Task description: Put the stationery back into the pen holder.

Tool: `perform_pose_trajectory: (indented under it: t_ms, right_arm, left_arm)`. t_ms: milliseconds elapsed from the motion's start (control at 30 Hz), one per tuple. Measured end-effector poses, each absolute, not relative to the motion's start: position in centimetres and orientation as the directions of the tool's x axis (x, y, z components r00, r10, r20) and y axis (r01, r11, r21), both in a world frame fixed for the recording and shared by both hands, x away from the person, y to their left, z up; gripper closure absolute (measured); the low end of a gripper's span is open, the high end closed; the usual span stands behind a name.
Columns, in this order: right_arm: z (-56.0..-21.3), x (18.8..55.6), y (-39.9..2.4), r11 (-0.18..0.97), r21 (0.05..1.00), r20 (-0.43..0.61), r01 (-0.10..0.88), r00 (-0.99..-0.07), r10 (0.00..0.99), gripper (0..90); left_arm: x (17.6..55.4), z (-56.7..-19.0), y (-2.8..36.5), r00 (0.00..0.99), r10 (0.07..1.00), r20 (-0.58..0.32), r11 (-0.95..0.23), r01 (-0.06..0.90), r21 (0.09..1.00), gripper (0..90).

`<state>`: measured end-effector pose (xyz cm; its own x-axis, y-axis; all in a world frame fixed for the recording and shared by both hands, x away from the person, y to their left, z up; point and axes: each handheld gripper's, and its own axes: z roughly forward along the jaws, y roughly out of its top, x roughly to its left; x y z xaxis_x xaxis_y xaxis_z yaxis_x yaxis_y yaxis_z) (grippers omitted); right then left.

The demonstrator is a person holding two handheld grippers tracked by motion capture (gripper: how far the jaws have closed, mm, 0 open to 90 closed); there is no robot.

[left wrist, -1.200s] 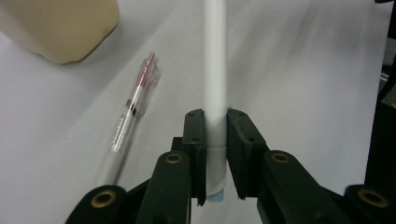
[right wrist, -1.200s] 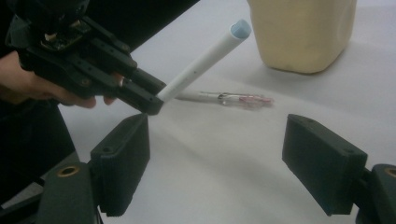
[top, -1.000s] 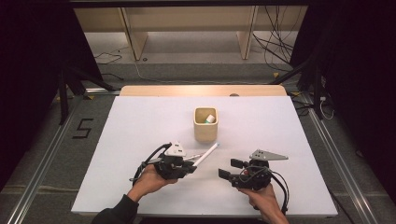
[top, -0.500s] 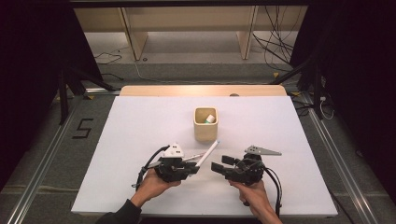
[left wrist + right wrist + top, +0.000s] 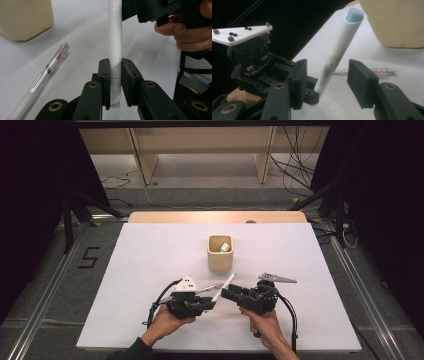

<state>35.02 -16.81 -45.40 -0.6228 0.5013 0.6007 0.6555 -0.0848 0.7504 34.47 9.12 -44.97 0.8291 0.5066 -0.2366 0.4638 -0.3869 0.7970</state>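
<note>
A white marker [image 5: 115, 37] with a pale blue end cap stands clamped between the jaws of my left gripper [image 5: 115, 65], which is shut on its lower end. In the high view the marker [image 5: 223, 287] slants up and to the right from the left gripper [image 5: 207, 304]. My right gripper [image 5: 328, 67] faces it from the right, one jaw on each side of the marker [image 5: 342, 47]. Those jaws have just been closing, and a gap still shows between each pad and the marker. The right gripper [image 5: 227, 293] sits close to the left one.
A beige cup [image 5: 220, 254] with a small white thing inside stands behind the grippers at the middle of the white table [image 5: 150, 250]. A clear pen [image 5: 48, 68] with a red tip lies flat on the table between cup and grippers.
The right gripper has moved left up to the left gripper, and its jaws have narrowed around the marker. The left gripper and marker have stayed put.
</note>
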Motion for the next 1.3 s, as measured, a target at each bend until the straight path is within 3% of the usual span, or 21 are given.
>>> perform_pose_trajectory:
  t_ms: [767, 1100, 1200, 1300]
  right_arm:
    - [-45.8, 35.2, -16.5, -0.107, 0.738, 0.631, 0.666, -0.625, 0.458, 75.3]
    - [-45.5, 35.0, -16.5, -0.124, 0.728, 0.655, 0.674, -0.630, 0.418, 78.8]
    - [-45.1, 35.0, -16.6, -0.127, 0.741, 0.642, 0.659, -0.642, 0.419, 78.9]
    - [-44.5, 34.9, -16.8, -0.116, 0.769, 0.606, 0.629, -0.658, 0.448, 78.9]
  left_arm:
    - [33.8, -44.8, 8.8, 0.848, 0.476, -0.231, -0.389, 0.439, 0.810, 78.0]
    - [33.7, -44.8, 8.9, 0.857, 0.459, -0.235, -0.370, 0.425, 0.826, 76.4]
    - [33.6, -44.9, 8.9, 0.859, 0.460, -0.226, -0.384, 0.422, 0.821, 59.9]
    - [33.6, -44.9, 9.0, 0.856, 0.469, -0.217, -0.385, 0.419, 0.822, 49.8]
